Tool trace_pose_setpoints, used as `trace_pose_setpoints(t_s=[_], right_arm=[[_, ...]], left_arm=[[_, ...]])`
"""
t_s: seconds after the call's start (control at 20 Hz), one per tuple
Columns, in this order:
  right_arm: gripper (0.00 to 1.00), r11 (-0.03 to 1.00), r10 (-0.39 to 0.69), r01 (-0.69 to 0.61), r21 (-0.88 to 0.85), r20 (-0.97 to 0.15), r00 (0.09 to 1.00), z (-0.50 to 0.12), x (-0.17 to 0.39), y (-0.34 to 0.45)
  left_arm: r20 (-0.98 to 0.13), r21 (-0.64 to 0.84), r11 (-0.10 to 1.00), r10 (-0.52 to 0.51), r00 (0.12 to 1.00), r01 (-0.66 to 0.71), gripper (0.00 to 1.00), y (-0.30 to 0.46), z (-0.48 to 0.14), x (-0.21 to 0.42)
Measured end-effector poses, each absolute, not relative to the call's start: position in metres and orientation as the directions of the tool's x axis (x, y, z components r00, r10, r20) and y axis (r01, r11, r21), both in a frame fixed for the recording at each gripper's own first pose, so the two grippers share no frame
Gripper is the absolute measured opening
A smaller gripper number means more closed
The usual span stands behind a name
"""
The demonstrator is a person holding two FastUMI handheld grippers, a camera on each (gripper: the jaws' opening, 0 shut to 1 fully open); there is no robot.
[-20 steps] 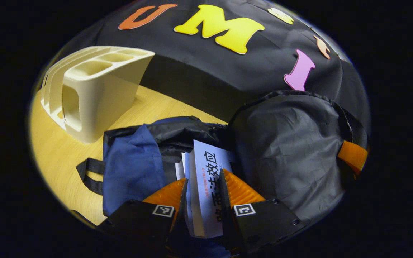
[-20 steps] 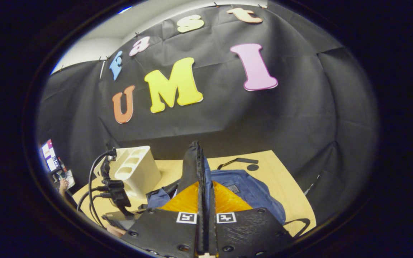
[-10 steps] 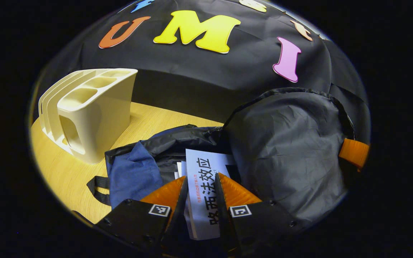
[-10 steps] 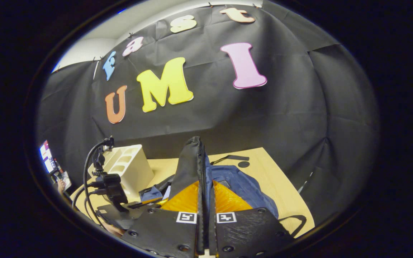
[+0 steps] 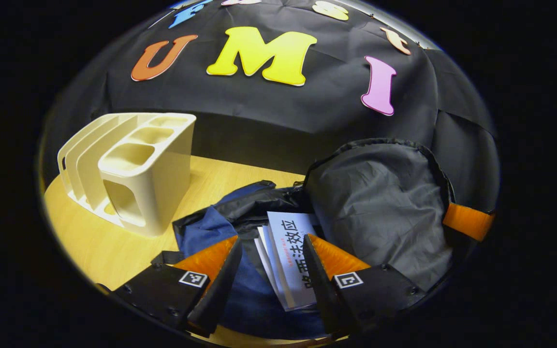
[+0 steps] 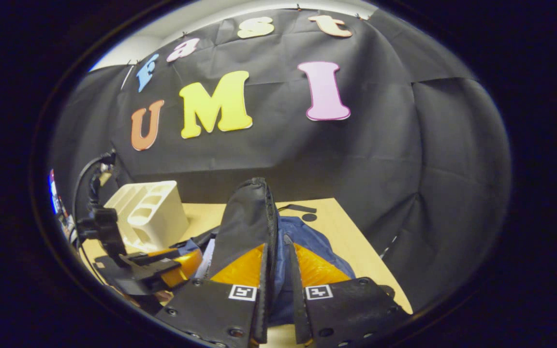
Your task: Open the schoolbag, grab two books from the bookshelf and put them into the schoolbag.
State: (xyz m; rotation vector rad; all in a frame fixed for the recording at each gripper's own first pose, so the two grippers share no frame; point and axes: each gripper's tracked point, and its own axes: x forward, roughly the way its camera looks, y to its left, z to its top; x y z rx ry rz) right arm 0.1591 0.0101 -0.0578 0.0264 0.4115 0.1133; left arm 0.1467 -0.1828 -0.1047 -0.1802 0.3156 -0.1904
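The blue schoolbag (image 5: 201, 232) lies open on the wooden table, its black-lined flap (image 5: 380, 208) standing upright. A white book (image 5: 290, 251) with dark print rests inside the bag on top of another book. My left gripper (image 5: 269, 249) is open around it; the book lies by the right finger and is clear of the other. In the right gripper view, my right gripper (image 6: 277, 249) stands slightly open. The flap (image 6: 247, 217) edge runs between its fingers against the left one. One right fingertip (image 5: 467, 221) peeks from behind the flap.
The cream bookshelf (image 5: 138, 169) stands on the table to the left of the bag, its slots bare; it also appears as the bookshelf (image 6: 150, 212). A black strap (image 6: 300, 209) lies on the table (image 6: 351, 232) beyond the bag. The left gripper's body and cable (image 6: 104, 227) sit at left.
My left gripper has opened, let go of the book, and drawn back and up. The gap between my right gripper's fingers has widened around the flap.
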Motion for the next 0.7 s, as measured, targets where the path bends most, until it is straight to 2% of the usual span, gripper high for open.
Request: trace_pose_setpoints(t_s=[0.2,0.35,0.5,0.55,0.7], right_arm=[[0.26,0.995,0.092,-0.097,0.007,-0.393,0.915,-0.059,0.141,0.02],[0.26,0.997,0.061,-0.072,-0.017,-0.376,0.925,-0.06,0.127,0.023],[0.32,0.998,0.055,-0.056,0.007,-0.373,0.926,-0.062,0.106,0.031],[0.35,0.999,0.054,-0.05,0.02,-0.362,0.931,-0.059,0.099,0.033],[0.57,0.998,0.059,-0.045,0.051,-0.311,0.949,-0.051,0.076,0.038]], left_arm=[[-0.242,-0.167,0.978,-0.161,0.957,0.123,0.91,-0.144,-0.095,0.129],[-0.229,-0.138,0.985,-0.137,0.964,0.107,0.94,-0.114,-0.093,0.109],[-0.212,-0.121,0.989,-0.113,0.971,0.089,0.94,-0.086,-0.087,0.088],[-0.205,-0.116,0.99,-0.108,0.973,0.085,0.95,-0.077,-0.085,0.081],[-0.202,-0.087,0.993,-0.099,0.974,0.083,0.94,-0.054,-0.083,0.054]])
